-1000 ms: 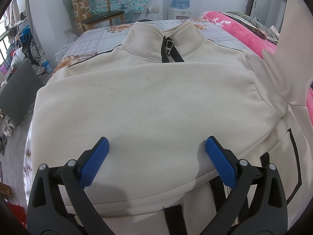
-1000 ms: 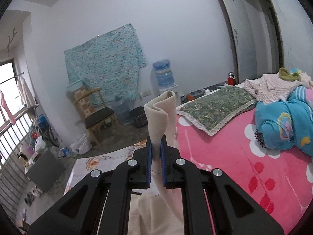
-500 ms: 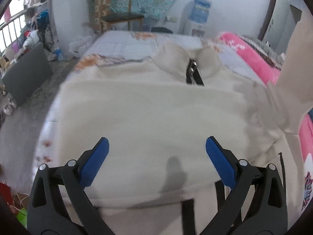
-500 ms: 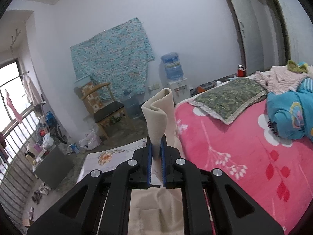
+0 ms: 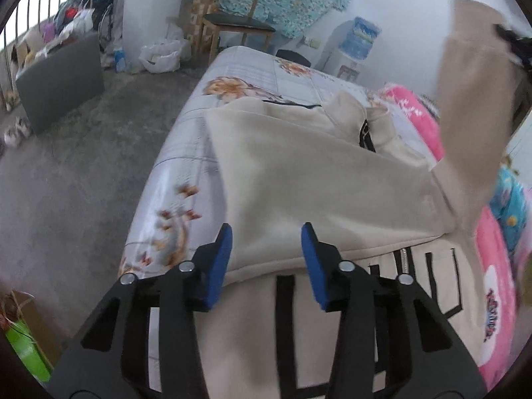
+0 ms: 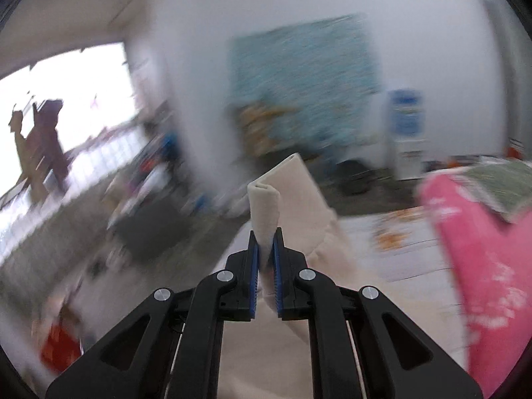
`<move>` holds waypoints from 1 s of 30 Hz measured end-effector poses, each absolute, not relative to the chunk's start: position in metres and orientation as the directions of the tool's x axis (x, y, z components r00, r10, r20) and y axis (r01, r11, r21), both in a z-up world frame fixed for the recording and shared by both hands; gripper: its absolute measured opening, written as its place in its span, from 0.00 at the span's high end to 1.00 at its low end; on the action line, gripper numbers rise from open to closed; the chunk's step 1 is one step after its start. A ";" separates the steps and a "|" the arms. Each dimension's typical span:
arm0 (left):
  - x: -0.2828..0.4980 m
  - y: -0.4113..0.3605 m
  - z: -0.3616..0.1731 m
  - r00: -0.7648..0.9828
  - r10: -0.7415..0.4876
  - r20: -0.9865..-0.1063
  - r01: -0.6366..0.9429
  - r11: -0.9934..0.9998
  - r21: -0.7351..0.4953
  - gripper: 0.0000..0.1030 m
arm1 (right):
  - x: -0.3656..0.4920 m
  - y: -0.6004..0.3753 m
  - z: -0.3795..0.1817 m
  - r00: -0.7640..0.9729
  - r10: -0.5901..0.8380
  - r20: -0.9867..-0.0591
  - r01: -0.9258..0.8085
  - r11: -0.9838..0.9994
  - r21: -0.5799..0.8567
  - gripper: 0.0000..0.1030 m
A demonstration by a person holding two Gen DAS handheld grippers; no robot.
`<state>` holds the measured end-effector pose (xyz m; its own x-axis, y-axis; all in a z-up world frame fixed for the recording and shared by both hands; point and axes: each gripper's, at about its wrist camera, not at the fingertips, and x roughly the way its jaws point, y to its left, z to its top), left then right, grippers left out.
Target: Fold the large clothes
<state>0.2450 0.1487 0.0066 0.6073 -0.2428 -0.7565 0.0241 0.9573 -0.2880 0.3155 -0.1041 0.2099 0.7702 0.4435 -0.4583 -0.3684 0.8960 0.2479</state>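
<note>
A cream zip-collar sweatshirt lies on the bed, one sleeve folded flat across its chest. My left gripper is open and empty, hovering over the near edge of that folded sleeve. The other sleeve is lifted high at the right of the left wrist view. My right gripper is shut on that sleeve's cuff, which sticks up between the blue pads. The right wrist view is motion-blurred.
The bed has a floral sheet and a pink quilt on the right side. Bare concrete floor lies left of the bed. A wooden chair, a water dispenser and a grey box stand beyond.
My left gripper's jaws have narrowed and it swung left, toward the bed's left edge. My right gripper swung left with the sleeve cuff still pinched.
</note>
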 end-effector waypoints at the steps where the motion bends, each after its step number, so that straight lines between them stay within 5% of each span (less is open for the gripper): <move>1: 0.244 0.153 0.005 0.606 -0.256 -0.754 0.023 0.952 -0.304 0.63 | 0.318 -0.080 0.198 0.712 0.487 -0.506 -0.424 0.873 0.243 0.75; 3: 0.243 0.160 0.002 0.601 -0.286 -0.747 0.019 0.939 -0.344 0.63 | 0.324 -0.032 0.155 0.568 0.514 -0.643 -0.496 0.837 0.230 0.54; 7: 0.244 0.162 -0.002 0.600 -0.353 -0.718 0.031 0.907 -0.420 0.63 | 0.326 -0.028 0.107 0.457 0.511 -0.728 -0.489 0.828 0.274 0.52; 12: 0.258 0.151 0.000 0.588 -0.372 -0.718 0.055 0.904 -0.423 0.63 | 0.321 -0.132 0.099 0.534 0.403 -0.743 -0.317 0.910 0.266 0.42; 21: 0.325 0.141 -0.025 0.508 -0.239 -0.828 -0.040 0.953 -0.299 0.63 | 0.322 -0.326 0.049 0.520 0.139 -0.843 0.101 0.970 0.222 0.41; 26: 0.331 0.138 -0.031 0.504 -0.192 -0.842 -0.048 0.967 -0.250 0.64 | 0.324 -0.351 0.009 0.459 0.120 -0.880 0.154 0.965 0.212 0.43; 30: 0.329 0.137 -0.032 0.511 -0.175 -0.841 -0.049 0.971 -0.232 0.74 | 0.311 -0.331 0.011 0.456 0.134 -0.880 0.011 0.988 0.156 0.43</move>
